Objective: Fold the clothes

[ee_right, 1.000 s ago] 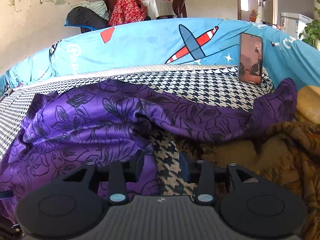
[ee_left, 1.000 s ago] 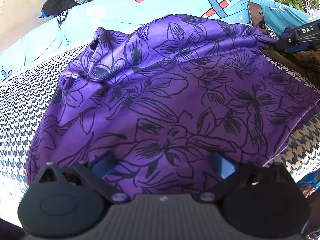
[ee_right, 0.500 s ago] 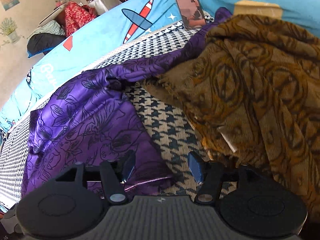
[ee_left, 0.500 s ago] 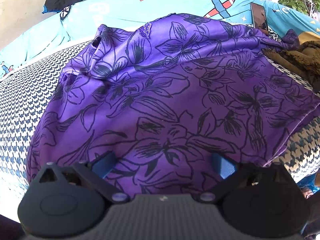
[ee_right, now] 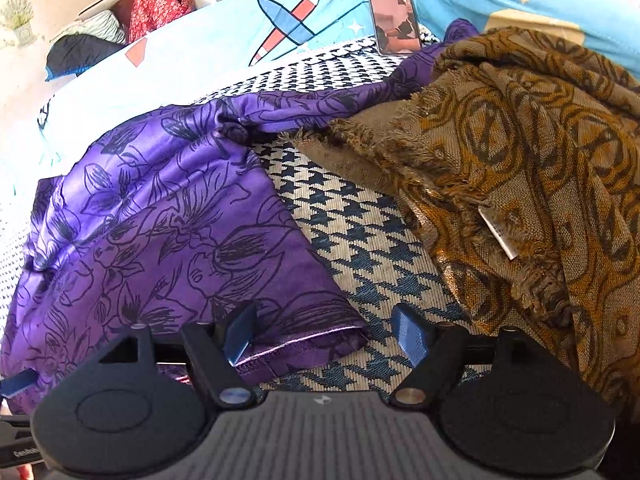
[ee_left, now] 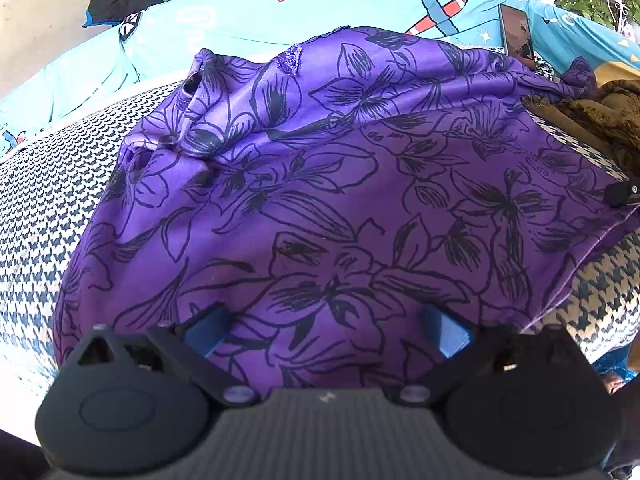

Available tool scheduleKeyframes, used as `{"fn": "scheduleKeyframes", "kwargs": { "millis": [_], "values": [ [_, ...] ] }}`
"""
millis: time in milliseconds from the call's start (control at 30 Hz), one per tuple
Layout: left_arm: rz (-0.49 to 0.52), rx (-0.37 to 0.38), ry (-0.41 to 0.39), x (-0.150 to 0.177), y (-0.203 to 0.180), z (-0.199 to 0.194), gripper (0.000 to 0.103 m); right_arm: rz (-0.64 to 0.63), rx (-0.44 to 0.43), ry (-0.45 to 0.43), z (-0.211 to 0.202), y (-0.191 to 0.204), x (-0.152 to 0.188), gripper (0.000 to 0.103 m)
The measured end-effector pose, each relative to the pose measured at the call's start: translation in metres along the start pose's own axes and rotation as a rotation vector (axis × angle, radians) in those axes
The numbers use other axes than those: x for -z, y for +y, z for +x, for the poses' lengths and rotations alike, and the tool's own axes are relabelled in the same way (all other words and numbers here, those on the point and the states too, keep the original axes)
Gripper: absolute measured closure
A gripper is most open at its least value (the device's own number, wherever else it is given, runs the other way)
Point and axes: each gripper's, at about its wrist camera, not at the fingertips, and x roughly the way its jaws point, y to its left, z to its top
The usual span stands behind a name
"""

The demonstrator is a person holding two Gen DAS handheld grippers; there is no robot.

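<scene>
Right tongs [ee_right: 324, 334] have just been opening and now sit over the purple top's [ee_right: 168, 240] hem corner on the bed [ee_right: 360, 248], not gripping yet. Left tongs [ee_left: 326, 330] apart over it. Next: probably pinch that hem, fold.

No text can be read with confidence. The turquoise bedsheet [ee_left: 240, 32] carries large pale lettering too washed out to make out, and the white tag [ee_right: 498, 236] on the brown patterned scarf [ee_right: 540, 152] is illegible.
</scene>
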Motion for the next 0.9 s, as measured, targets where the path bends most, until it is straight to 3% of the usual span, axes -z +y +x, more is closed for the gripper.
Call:
{"fn": "scheduleKeyframes", "kwargs": {
  "millis": [100, 233, 367, 667, 900],
  "values": [
    [-0.001, -0.001, 0.000, -0.001, 0.000, 0.000, 0.000, -0.025, 0.000, -0.025, -0.002, 0.004, 0.004, 0.053],
    [0.000, 0.001, 0.001, -0.001, 0.003, -0.001, 0.000, -0.017, -0.011, -0.053, -0.007, 0.004, 0.007, 0.090],
    [-0.005, 0.003, 0.001, -0.001, 0.005, -0.002, 0.000, -0.001, 0.031, -0.123, -0.022, 0.005, 0.013, 0.091],
    [-0.015, 0.014, 0.014, 0.005, 0.015, -0.009, 0.000, -0.001, 0.173, -0.167, -0.039, 0.013, 0.033, 0.092],
    [-0.036, 0.008, 0.049, 0.011, 0.021, -0.009, 0.000, 0.068, 0.192, -0.115, -0.035, 0.006, 0.034, 0.085]
  ]
}}
